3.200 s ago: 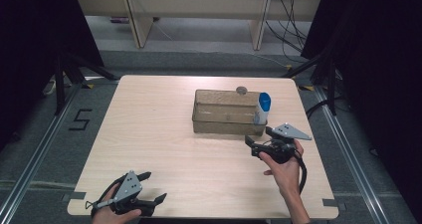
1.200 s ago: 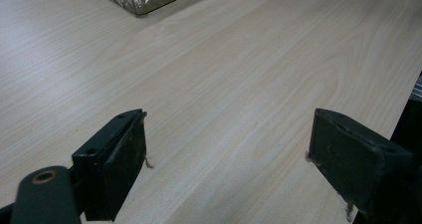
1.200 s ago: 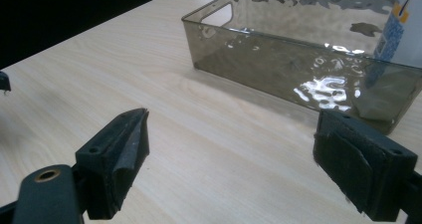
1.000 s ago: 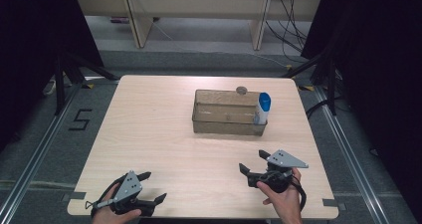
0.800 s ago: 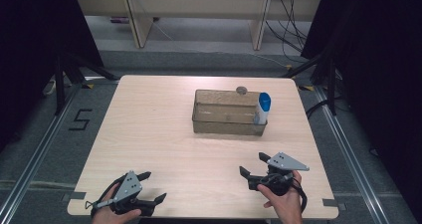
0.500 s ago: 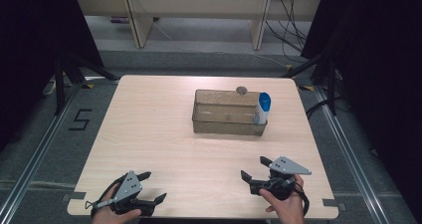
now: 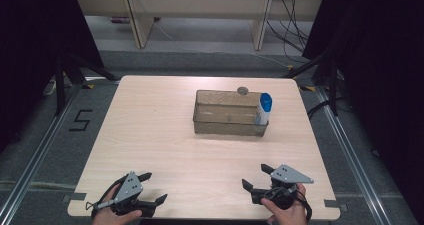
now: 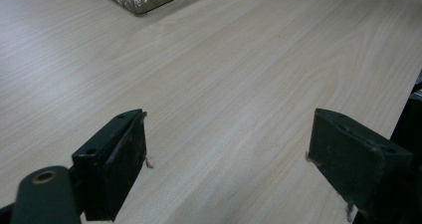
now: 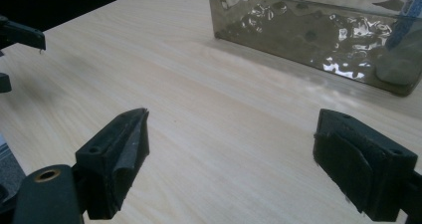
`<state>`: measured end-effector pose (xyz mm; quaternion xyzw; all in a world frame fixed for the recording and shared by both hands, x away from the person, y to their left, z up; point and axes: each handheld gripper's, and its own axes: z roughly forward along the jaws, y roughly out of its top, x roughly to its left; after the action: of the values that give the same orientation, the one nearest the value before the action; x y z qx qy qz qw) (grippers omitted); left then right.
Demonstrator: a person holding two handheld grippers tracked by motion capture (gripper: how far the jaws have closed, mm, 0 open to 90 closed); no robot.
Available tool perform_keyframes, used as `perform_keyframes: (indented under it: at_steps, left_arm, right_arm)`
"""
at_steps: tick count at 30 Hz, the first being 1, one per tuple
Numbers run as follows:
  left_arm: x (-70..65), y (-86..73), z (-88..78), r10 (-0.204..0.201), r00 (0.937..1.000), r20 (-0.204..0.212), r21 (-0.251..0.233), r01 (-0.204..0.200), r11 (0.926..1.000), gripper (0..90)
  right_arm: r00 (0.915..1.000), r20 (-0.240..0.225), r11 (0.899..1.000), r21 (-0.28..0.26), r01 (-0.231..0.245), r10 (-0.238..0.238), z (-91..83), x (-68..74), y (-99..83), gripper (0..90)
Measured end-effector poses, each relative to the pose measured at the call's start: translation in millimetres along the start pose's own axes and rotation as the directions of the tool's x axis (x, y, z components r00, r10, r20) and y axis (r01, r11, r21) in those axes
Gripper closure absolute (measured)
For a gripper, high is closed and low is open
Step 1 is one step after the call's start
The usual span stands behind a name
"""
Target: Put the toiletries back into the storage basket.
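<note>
A translucent brown bin (image 7: 227, 119) sits on the wooden table (image 7: 150, 120), right of centre. Upright in its right end is a white bottle with a blue cap (image 7: 263, 109). A small grey round thing (image 7: 243, 90) lies just behind the bin. My left gripper (image 7: 154, 187) rests open at the front left edge, and between its jaws I see bare wood (image 8: 229, 154). My right gripper (image 7: 254, 176) is open near the front right edge, well short of the bin. Its own view looks across bare table (image 9: 231, 149) to the bin wall (image 9: 308, 35), with the bottle (image 9: 405, 50) dim behind it.
The table's front edge lies right under both hands. Dark stand legs (image 7: 65, 70) and cables (image 7: 320, 105) are on the floor around the table. Wooden shelving (image 7: 200, 10) stands beyond the far edge. Floor tape reading 5 (image 7: 80, 120) is at the left.
My right gripper has drawn back from beside the bin's right end to the front right of the table, staying open. The left gripper has not moved.
</note>
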<state>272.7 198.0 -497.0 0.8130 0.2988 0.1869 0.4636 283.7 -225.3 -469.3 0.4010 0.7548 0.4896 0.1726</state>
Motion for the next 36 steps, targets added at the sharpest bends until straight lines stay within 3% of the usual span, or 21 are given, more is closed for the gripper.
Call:
perform_keyframes:
  at_steps: [1,3,4,8,10,11,13,16,19,22,24,25,27,28,30,31,32,34,36]
  left_arm:
    - [-0.3,0.0,-0.1,0.0,1.0,-0.005,-0.002,0.0,1.0,14.6]
    - [-0.3,0.0,-0.1,0.002,1.0,-0.003,-0.002,-0.002,1.0,14.6]
    - [-0.4,0.0,-0.1,0.001,1.0,-0.003,-0.002,-0.001,1.0,14.7]
    - [-0.3,0.0,-0.1,0.002,1.0,0.002,0.001,-0.002,1.0,14.7]
    - [-0.2,0.0,0.0,0.003,1.0,0.002,0.003,-0.003,1.0,14.6]
    - [-0.3,-0.1,0.0,0.002,1.0,0.002,0.003,-0.002,1.0,14.6]
    - [-0.4,0.0,0.0,0.002,1.0,0.003,0.004,-0.002,1.0,14.6]
    - [-0.6,0.0,0.0,0.004,1.0,-0.004,0.004,-0.004,1.0,14.6]
    - [-0.4,0.0,0.0,0.002,1.0,0.002,0.002,-0.002,1.0,14.6]
    - [-0.4,0.0,0.0,0.002,1.0,0.002,0.002,-0.002,1.0,14.6]
    - [-0.4,0.0,0.0,0.003,1.0,0.002,0.002,-0.003,1.0,14.7]
    - [-0.4,0.0,0.0,0.002,1.0,0.002,0.002,-0.002,1.0,14.6]
    - [-0.5,0.1,0.0,0.002,1.0,0.001,0.001,-0.002,1.0,14.6]
    - [-0.5,0.1,-0.1,0.002,1.0,0.001,0.0,-0.002,1.0,14.7]
    - [-0.6,0.0,0.0,0.003,1.0,0.002,0.001,-0.003,1.0,14.6]
    - [-0.8,-0.1,0.2,0.003,1.0,0.001,0.0,-0.003,1.0,14.6]
    - [-1.0,0.0,0.1,0.003,1.0,-0.002,0.001,-0.003,1.0,14.6]
    - [-0.6,0.1,0.0,0.002,1.0,0.002,0.0,-0.002,1.0,14.7]
    - [-0.5,-0.1,0.0,0.003,1.0,0.001,0.001,-0.003,1.0,14.6]
  right_arm:
    - [0.9996,0.003,1.0,-0.004,0.027,-0.027,0.5,-0.7,-1.2,15.5]
    - [1.0,-0.006,1.0,-0.003,0.007,-0.007,0.5,3.1,-3.4,15.5]
    - [0.999,0.002,0.999,0.009,0.044,-0.044,-0.5,2.0,-3.7,15.5]
    - [0.9993,-0.01,0.999,-0.007,0.035,-0.035,-0.5,6.0,-6.6,15.5]
    - [0.9995,-0.016,1.0,0.009,0.028,-0.028,-3.0,6.8,-7.5,15.5]
    - [0.9999,-0.014,1.0,0.004,0.006,-0.006,-3.3,8.4,-8.6,15.5]
    - [0.9993,-0.005,0.999,-0.003,0.038,-0.038,-3.7,6.1,-9.7,15.5]
    - [0.9999,-0.014,1.0,0.0,-0.006,0.006,-6.2,9.1,-11.5,15.5]
    - [0.9996,-0.005,1.0,0.005,0.026,-0.026,-8.3,6.1,-11.9,15.5]
    - [1.0,-0.005,1.0,0.005,0.002,-0.002,-10.7,7.2,-13.5,15.5]
    - [0.9997,0.006,1.0,-0.006,0.023,-0.023,-11.2,5.7,-14.2,15.5]
    - [0.9999,-0.004,1.0,-0.007,-0.012,0.012,-11.0,8.1,-15.1,15.5]
    - [0.9996,0.007,1.0,-0.01,0.027,-0.027,-12.6,5.5,-15.1,15.5]
    - [0.9999,0.008,1.0,-0.019,0.01,-0.01,-12.7,6.6,-16.1,15.5]
    - [0.9998,0.01,1.0,-0.005,0.02,-0.02,-16.1,5.1,-16.0,15.5]
    - [0.9999,0.004,1.0,-0.004,-0.014,0.014,-16.3,7.2,-16.8,15.5]
    - [0.9999,0.008,1.0,-0.015,0.009,-0.009,-16.9,5.3,-17.0,15.5]
    - [0.9999,0.013,1.0,-0.021,-0.003,0.003,-18.3,5.9,-18.0,15.5]
    - [0.9996,0.015,1.0,-0.009,0.025,-0.025,-20.5,3.9,-18.5,15.5]
